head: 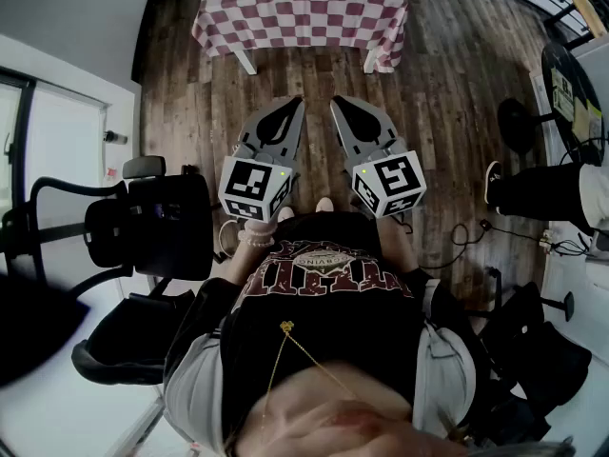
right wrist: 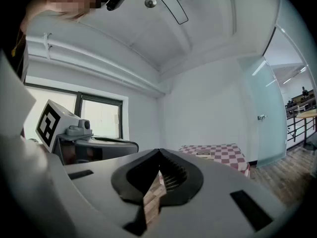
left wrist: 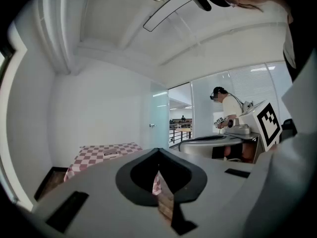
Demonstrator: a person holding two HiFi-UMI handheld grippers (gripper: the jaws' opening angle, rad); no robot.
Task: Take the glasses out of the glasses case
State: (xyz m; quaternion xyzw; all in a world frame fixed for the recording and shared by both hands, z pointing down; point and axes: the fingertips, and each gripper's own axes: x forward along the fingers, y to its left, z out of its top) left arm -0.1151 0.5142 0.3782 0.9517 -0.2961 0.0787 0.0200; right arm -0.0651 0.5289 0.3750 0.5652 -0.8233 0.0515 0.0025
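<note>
Left gripper (head: 284,107) and right gripper (head: 343,106) are both held out front, side by side, close but not touching, noses forward and angled slightly toward each other. Left: jaw tips meet, nothing between them. Right: same, tips together, empty.

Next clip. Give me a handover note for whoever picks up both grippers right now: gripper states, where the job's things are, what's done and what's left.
Left gripper: jaws together, nothing between them, held at waist height.
Right gripper: the same, beside the left.
Things: the table with the checked cloth stands ahead across the wooden floor, out of reach. A small dark item lies on it; it may be the glasses case, but it is too small to tell.
Done: nothing yet.
Left: probably walk to the table, find the case, open it and lift the glasses out.
</note>
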